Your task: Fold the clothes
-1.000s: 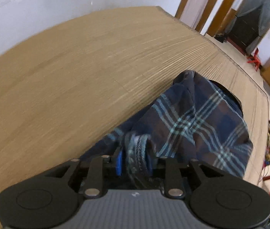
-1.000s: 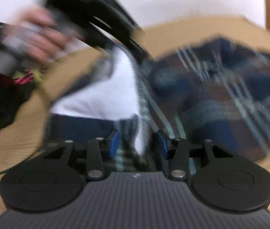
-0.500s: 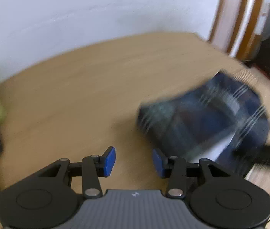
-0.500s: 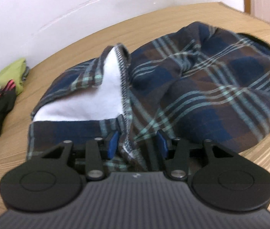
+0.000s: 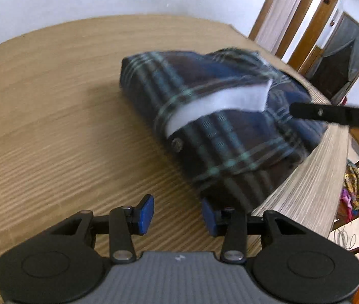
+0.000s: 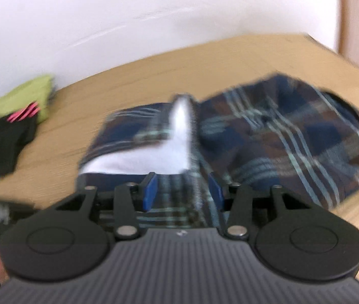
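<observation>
Released by the spread left gripper [image 5: 177, 214], plaid shirt [image 5: 220, 126] lies diagonally; right gripper [image 6: 182, 187] gapes.

A pale wooden worktop [image 5: 52, 106] with fine grain lines meets a white wall [image 6: 128, 12]. At its far left end lie a lime-green cloth [image 6: 27, 96] and a black garment with pink stripes [image 6: 9, 136], touching each other. Brown wooden door frames [image 5: 313, 22] stand beyond the worktop's far corner.
</observation>
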The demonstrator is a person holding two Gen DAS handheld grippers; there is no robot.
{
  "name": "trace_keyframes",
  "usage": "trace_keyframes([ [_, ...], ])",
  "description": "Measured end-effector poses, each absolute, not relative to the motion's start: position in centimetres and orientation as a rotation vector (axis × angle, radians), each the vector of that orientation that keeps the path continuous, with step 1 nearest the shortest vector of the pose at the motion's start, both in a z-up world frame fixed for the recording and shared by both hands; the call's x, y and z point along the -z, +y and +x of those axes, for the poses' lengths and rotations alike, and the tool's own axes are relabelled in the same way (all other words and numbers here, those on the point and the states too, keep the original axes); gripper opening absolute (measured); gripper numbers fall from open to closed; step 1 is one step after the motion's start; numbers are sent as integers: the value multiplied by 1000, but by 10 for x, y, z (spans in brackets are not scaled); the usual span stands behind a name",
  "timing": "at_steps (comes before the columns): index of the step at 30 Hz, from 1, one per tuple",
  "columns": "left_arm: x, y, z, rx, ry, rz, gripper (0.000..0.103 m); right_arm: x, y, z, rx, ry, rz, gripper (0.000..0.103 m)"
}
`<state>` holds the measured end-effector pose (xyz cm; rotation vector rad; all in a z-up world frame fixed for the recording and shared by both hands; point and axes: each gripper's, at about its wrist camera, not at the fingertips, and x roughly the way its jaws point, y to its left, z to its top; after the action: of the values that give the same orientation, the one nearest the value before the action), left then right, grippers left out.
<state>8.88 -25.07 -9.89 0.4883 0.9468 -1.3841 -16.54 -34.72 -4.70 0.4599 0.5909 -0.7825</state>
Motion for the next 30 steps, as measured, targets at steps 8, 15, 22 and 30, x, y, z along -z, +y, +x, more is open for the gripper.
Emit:
trace_keyframes([
  [8,102,-264,77,1365,929,503,43,45,-342,-118,400,775,23,50],
  [15,101,-255,72,1299,943,487,43,46,-359,-74,3,961,-215,49],
  [22,98,-260,63,1190,971,452,43,66,-418,-66,-210,1224,-114,48],
  [30,92,-274,40,1031,953,486,43,70,-439,-68,-350,1136,-80,49],
])
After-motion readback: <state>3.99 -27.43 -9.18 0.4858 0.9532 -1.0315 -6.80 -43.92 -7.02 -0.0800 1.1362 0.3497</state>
